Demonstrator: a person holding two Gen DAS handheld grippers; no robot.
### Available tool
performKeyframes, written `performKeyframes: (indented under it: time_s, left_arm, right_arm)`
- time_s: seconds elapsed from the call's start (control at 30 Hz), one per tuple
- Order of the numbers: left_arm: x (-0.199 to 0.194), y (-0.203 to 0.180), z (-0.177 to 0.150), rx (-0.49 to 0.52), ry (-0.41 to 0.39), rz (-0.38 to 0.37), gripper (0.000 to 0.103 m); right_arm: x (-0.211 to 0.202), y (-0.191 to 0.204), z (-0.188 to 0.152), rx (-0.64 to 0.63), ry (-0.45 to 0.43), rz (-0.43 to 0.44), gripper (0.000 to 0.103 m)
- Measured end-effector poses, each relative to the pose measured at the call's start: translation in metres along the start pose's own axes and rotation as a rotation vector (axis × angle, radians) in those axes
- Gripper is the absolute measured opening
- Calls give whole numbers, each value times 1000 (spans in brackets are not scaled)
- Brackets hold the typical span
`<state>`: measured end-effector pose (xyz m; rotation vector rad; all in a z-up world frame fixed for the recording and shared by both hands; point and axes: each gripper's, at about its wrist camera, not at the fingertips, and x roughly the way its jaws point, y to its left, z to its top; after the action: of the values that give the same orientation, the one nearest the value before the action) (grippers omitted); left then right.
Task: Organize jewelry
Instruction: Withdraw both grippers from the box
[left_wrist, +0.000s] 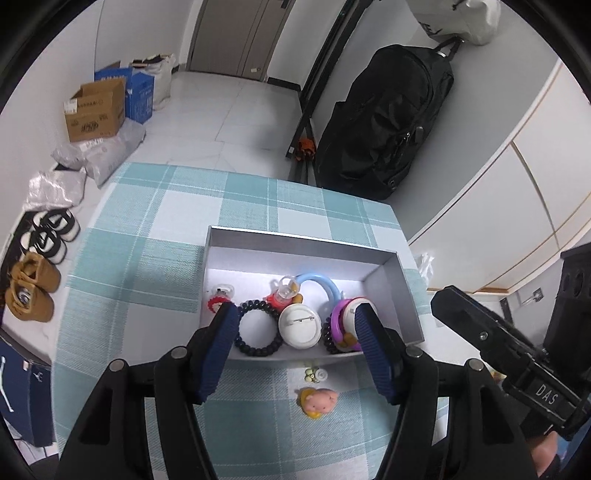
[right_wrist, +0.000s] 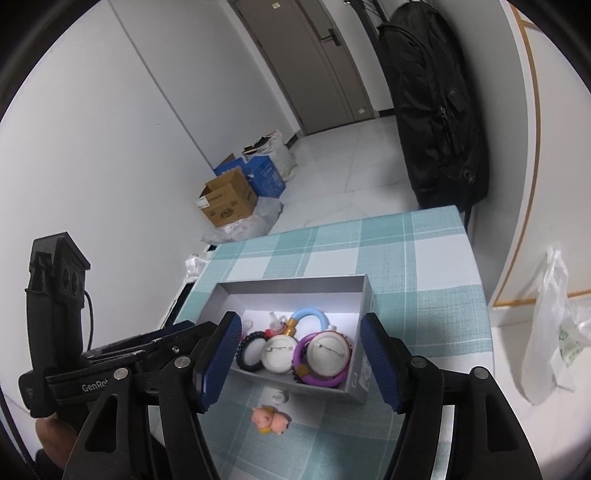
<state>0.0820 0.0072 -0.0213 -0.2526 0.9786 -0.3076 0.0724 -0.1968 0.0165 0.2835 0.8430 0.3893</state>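
Grey shallow box (left_wrist: 306, 245) sits on the teal-checked desk (left_wrist: 155, 236), holding a black bead bracelet (left_wrist: 256, 326), white badges (left_wrist: 298, 325) and a purple ring (left_wrist: 338, 321). A pink pig charm (left_wrist: 318, 401) lies outside it. Only the left view shows shoes (left_wrist: 31, 291); only the right shows a plastic bag (right_wrist: 550, 325). Left tool (left_wrist: 297, 314) and right tool (right_wrist: 301, 332) both gape, holding nothing.

Matt grey cardboard box (left_wrist: 295, 242); woven checked cloth (left_wrist: 147, 240) on the surface; glossy plastic bangle (left_wrist: 338, 325); rubbery pig (left_wrist: 319, 401).
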Motion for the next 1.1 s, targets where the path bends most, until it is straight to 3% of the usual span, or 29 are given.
performKeyframes:
  time_s: [0.23,0.4,0.47,0.57,0.9,1.1]
  left_arm:
    - [-11,-7,-11,56,-27,54,61]
    - [-18,-9,-22,89,-42,71,63]
    - [-18,-10,-26,94,-41,77,70]
    - [-18,-10,-34,105,-39,86,71]
    - [-15,-5,-48,83,-17,121,71]
    - [-4,-2,-59,56,49,93,71]
  right_arm:
    - [-4,2,-5,-26,-1,4,71]
    - [-15,4,-10,-54,-17,8,80]
    - [-17,6,-13,-64,-14,4,82]
    - [-18,8,-18,-82,-5,-8,84]
    - [-21,5,-31,-84,21,-52,91]
    - [-26,4,-40,-85,40,-68,98]
